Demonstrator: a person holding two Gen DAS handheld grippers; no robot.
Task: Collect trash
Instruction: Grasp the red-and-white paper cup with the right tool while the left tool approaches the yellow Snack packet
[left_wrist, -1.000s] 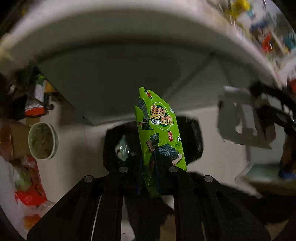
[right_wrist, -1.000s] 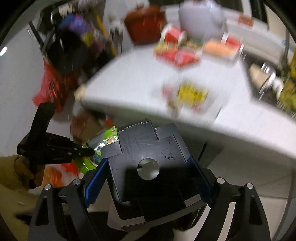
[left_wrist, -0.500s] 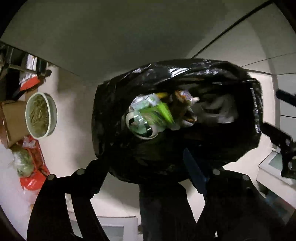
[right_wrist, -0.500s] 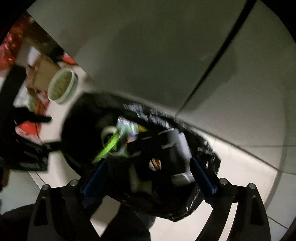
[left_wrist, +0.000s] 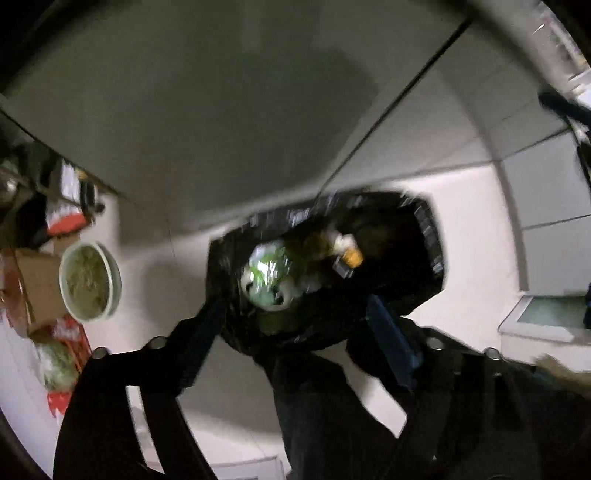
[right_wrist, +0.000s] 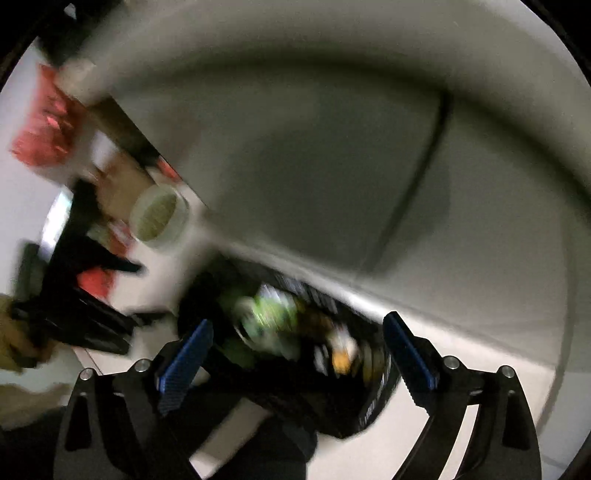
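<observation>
Below both grippers, mid-frame, a black trash bag (left_wrist: 424, 236) sits open on the pale floor (left_wrist: 476, 280), already holding green wrappers (left_wrist: 269, 273) and a yellow-capped bottle (left_wrist: 349, 251). Left gripper (left_wrist: 295, 332) and right gripper (right_wrist: 295, 354) both hang spread apart, empty. Upper left, a round cup of leftovers (left_wrist: 90, 282) and red packets (right_wrist: 46, 125) look uncollected, so I'd judge the job partway done.

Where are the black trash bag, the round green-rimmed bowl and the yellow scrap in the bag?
trash bag (left_wrist: 428, 236), left wrist view, right rim of the open black bag.
bowl (left_wrist: 89, 282), left wrist view, middle of its contents, on the floor left of the bag.
yellow scrap (left_wrist: 352, 258), left wrist view, its middle, inside the bag.
</observation>
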